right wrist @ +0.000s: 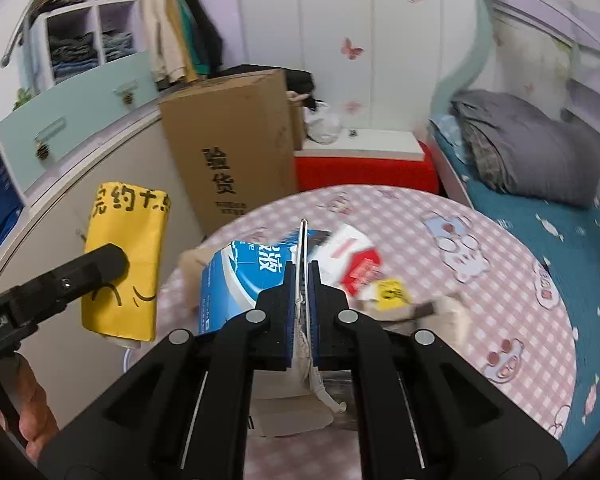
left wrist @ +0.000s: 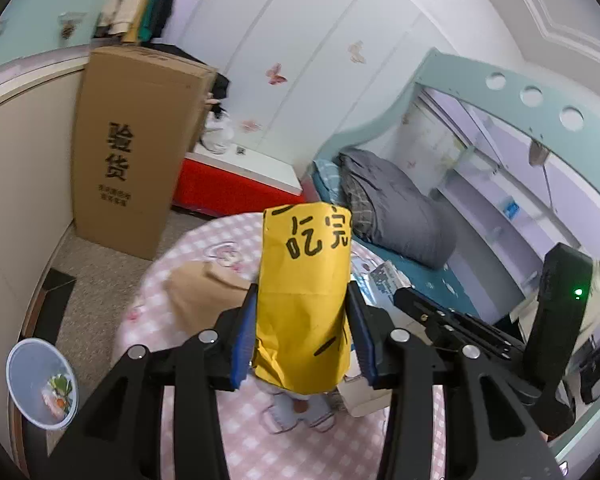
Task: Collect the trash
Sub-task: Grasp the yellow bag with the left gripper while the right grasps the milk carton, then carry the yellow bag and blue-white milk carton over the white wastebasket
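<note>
Left gripper (left wrist: 302, 312): the blue pads press on either flank of a yellow paper packet (left wrist: 306, 300), which stands lengthwise along the fingers, its printed end pointing away from the camera and its lower end hanging below the pads. The packet is lifted clear of the pink checked tablecloth (left wrist: 260, 452). Down to the left, on the floor beside the table, stands a round bin (left wrist: 40, 384) with scraps in it — seemingly the nearer destination for this hand.

Right gripper (right wrist: 302, 280): the jaws are closed on a thin flat piece of packaging (right wrist: 303, 240), seen edge-on, its long axis running straight out from the fingers; a crumpled white tail of it trails back beneath them. Beyond the tips, on the table, lie a blue carton (right wrist: 236, 280), a red-and-white wrapper (right wrist: 356, 264) and a small yellow scrap (right wrist: 392, 292), all uncollected. In this view the yellow packet (right wrist: 128, 256) hangs well to the left, off the table's edge.
</note>
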Available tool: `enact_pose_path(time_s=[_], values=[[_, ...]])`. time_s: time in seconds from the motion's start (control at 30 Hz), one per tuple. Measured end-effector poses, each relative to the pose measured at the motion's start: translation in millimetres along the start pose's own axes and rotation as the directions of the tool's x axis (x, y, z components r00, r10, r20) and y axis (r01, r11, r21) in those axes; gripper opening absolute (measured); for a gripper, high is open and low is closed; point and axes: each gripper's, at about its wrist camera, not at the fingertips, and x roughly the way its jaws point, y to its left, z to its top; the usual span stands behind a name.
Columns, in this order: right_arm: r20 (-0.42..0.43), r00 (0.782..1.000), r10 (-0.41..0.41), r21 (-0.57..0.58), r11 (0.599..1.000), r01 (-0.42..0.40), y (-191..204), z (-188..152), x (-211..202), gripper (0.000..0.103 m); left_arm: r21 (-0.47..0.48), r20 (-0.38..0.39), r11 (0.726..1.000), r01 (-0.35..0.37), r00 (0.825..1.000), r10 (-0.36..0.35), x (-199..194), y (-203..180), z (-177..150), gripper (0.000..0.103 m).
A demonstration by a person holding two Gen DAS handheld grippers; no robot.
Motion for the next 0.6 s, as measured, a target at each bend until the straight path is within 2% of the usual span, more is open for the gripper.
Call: enact_pose_path(time_s=[0.1, 0.37, 0.5, 0.6], values=[[-0.006, 0.999, 0.038, -0.031, 0.999, -0.038, 27, 1, 5, 0.006, -0.051, 0.01, 0.999, -0.013, 1.0, 0.013, -18, 27, 2, 0.042], [-0.089, 0.981, 0.17, -0.141, 0.973, -0.181, 136, -12, 48, 0.006, -0.15, 0.042, 0.979, -0.141, 0.988, 0.149, -67, 116, -4, 0.042], [-0.148, 0.964, 0.222, -0.193, 0.949, -0.248, 196, -24, 80, 0.006, -0.209, 0.044, 0.943, -0.26, 0.96, 0.275, -92, 174, -16, 0.042], [-0.196, 0.946, 0.258, -0.22, 0.929, -0.299, 239, -35, 105, 0.006, -0.277, 0.025, 0.91, -0.308, 0.944, 0.328, -106, 220, -24, 0.042]])
